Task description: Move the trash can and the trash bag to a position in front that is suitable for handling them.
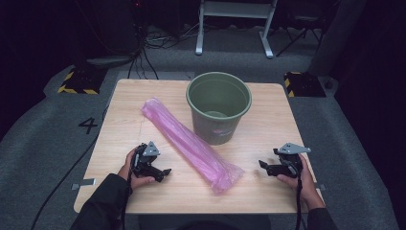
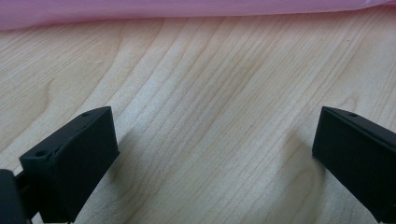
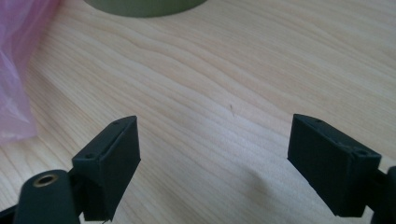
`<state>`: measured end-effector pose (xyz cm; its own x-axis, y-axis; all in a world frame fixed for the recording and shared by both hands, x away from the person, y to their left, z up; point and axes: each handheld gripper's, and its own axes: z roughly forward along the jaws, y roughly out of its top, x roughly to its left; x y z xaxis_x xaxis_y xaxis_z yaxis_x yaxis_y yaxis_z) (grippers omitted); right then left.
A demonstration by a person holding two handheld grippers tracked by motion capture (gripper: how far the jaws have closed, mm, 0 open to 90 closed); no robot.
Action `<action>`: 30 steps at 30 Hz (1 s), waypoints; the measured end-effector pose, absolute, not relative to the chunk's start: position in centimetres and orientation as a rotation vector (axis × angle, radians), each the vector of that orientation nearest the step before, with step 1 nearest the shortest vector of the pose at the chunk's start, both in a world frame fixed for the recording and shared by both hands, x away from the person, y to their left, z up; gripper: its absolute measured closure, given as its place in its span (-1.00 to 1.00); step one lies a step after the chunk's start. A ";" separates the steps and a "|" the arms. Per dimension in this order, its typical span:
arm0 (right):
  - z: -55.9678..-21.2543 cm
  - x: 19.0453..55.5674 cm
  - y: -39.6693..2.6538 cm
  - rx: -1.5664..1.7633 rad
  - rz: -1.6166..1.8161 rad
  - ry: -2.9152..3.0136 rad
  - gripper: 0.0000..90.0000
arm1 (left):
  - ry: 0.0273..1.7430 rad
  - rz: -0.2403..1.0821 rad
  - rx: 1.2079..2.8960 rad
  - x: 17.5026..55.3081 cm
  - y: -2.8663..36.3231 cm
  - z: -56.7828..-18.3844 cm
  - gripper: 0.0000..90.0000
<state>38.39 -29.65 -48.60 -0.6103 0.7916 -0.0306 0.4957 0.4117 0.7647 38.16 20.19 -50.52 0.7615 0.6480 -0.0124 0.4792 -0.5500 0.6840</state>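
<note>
A long pink plastic bag [image 1: 189, 143] lies folded flat, slanting across the wooden table [image 1: 124, 115] from back left to front right. A green bucket [image 1: 219, 106] stands upright behind it, right of centre. My left gripper [image 1: 165, 173] rests low at the table's front left, open, jaws wide over bare wood, with the pink bag [image 2: 187, 9] just beyond them. My right gripper [image 1: 263, 165] sits at the front right, also open and holding nothing. In its view the pink bag [image 3: 16, 70] lies at the left and the bucket's base [image 3: 144, 5] ahead.
Grey carpet surrounds the table, with a painted number 4 [image 1: 88, 125] at the left. Black-and-yellow striped blocks [image 1: 76, 81] sit off both back corners. A white frame [image 1: 234, 21] and cables [image 1: 143, 52] lie on the floor behind.
</note>
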 end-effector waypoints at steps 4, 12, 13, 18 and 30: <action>-48.1 38.5 -29.5 1.096 1.065 2.274 -0.61 | 0.838 0.315 2.261 38.2 20.2 -50.5 -1.00; -47.5 38.5 -28.1 1.040 1.116 2.296 -0.59 | 0.838 0.316 2.261 38.2 20.2 -50.5 -1.00; -47.4 38.4 -28.0 1.035 1.120 2.301 -0.58 | 0.838 0.316 2.262 38.2 20.2 -50.5 -1.00; -47.5 38.2 -26.6 1.022 1.072 2.325 -0.48 | 0.838 0.316 2.261 38.2 20.2 -50.5 -1.00; -47.3 37.7 -25.3 0.989 1.116 2.359 -0.49 | 0.838 0.316 2.262 38.2 20.2 -50.5 -1.00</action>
<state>37.69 -25.33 -47.31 -0.6958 0.7181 -0.0160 0.4433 0.4468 0.7771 38.16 20.19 -50.52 0.7617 0.6478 -0.0117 0.4785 -0.5503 0.6843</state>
